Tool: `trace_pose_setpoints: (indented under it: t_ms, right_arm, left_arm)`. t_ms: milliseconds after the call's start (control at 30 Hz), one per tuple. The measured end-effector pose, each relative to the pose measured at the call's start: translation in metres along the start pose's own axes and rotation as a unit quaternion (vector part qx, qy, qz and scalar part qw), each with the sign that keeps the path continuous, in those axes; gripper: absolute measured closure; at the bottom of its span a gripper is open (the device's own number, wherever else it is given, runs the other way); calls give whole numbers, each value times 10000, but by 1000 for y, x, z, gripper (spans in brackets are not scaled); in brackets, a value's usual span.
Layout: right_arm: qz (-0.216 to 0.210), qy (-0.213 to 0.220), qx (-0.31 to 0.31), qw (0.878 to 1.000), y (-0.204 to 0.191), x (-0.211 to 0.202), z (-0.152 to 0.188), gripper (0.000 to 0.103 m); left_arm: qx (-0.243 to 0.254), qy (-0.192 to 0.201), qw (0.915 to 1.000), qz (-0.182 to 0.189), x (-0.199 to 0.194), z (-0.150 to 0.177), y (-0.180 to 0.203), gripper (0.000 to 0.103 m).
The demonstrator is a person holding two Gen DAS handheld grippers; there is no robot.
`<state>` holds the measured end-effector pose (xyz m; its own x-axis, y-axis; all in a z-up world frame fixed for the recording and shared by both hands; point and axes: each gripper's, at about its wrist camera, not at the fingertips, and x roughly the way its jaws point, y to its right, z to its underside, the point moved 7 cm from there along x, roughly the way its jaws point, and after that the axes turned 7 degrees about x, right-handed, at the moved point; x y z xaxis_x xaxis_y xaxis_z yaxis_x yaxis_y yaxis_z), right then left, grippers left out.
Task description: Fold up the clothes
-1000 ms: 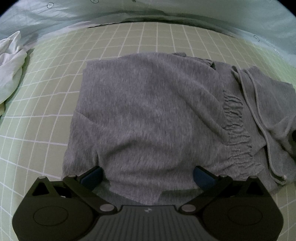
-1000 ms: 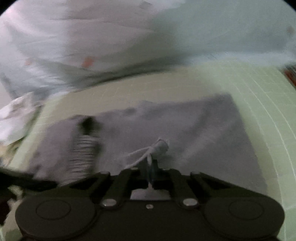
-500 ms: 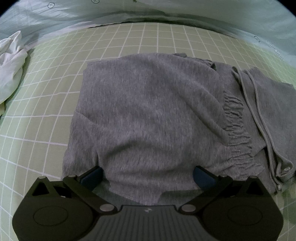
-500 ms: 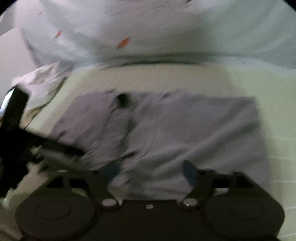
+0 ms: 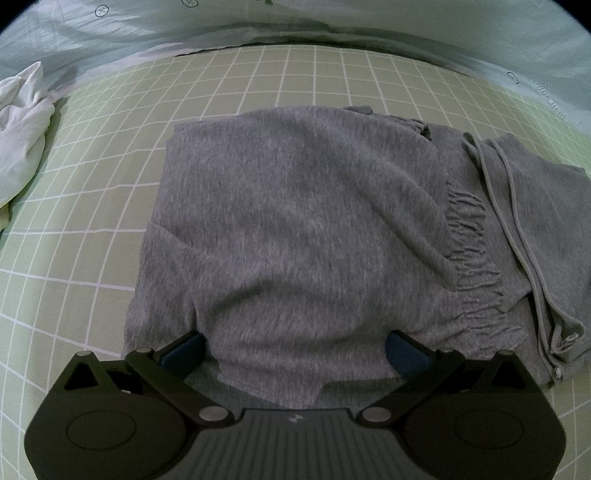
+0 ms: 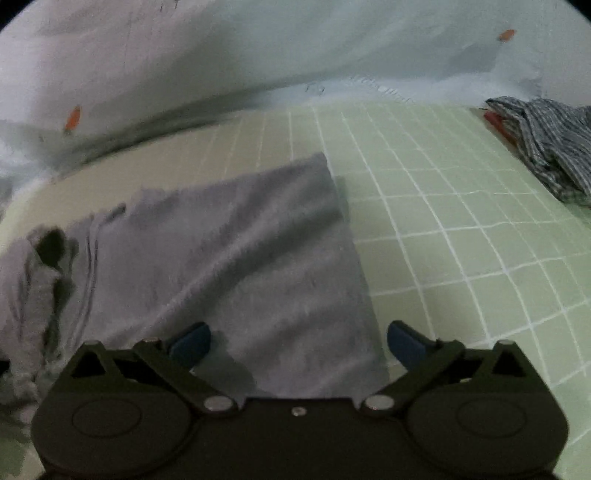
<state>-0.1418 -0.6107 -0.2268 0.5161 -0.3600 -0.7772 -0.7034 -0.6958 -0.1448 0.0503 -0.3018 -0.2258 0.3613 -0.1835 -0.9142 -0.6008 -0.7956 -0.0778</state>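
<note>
Grey sweatpants [image 5: 295, 229] lie folded on the green checked bed sheet [image 5: 92, 221], with the gathered waistband [image 5: 472, 251] and drawstring [image 5: 517, 236] at the right. My left gripper [image 5: 295, 350] is open, its blue pads either side of the near edge of the cloth, holding nothing. In the right wrist view the same grey pants [image 6: 240, 258] lie flat, their right edge running down the middle. My right gripper [image 6: 299, 343] is open and empty above the near part of the pants.
A white garment [image 5: 22, 129] is bunched at the far left of the bed. A striped blue-grey garment [image 6: 546, 144] lies at the far right. Pale bedding [image 5: 295, 26] rises along the back edge. Bare sheet [image 6: 461, 229] lies right of the pants.
My right gripper let go of the drawstring end, opened, and swung right across the pants. The drawstring side now lies flat. The left gripper has stayed still and open.
</note>
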Motion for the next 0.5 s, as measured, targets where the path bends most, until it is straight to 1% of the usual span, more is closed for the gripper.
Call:
trace_pose_setpoints:
  t_ms: [100, 133, 167, 200, 233, 267, 300, 367, 500]
  right_arm:
    - [109, 34, -37, 9999, -2, 1, 0, 0]
    - [100, 65, -8, 9999, -2, 0, 1, 3]
    - [91, 96, 20, 9999, -2, -1, 1, 9]
    - [40, 105, 63, 9999, -2, -3, 0, 29]
    - [-19, 109, 108, 9999, -2, -6, 0, 51]
    - [-79, 114, 153, 9998, -2, -8, -1, 65]
    - [-138, 118, 198, 9996, -3, -10, -1, 86]
    - [-257, 127, 289, 9992, -3, -15, -2, 87]
    - [-144, 269, 179, 9994, -14, -26, -8, 88]
  left_arm:
    - [0, -3, 10000, -2, 0, 0, 0, 0]
    - [3, -1, 10000, -2, 0, 0, 1, 0]
    - [6, 2, 10000, -1, 0, 0, 1, 0]
    - [4, 7, 10000, -4, 0, 0, 1, 0]
    - [-4, 9, 10000, -7, 1, 1, 1, 0]
    - [-3, 6, 10000, -6, 1, 0, 1, 0]
    - [-1, 3, 10000, -4, 1, 0, 1, 0]
    - [4, -23, 10000, 5, 1, 0, 1, 0]
    - [12, -159, 9998, 76, 1, -2, -2, 0]
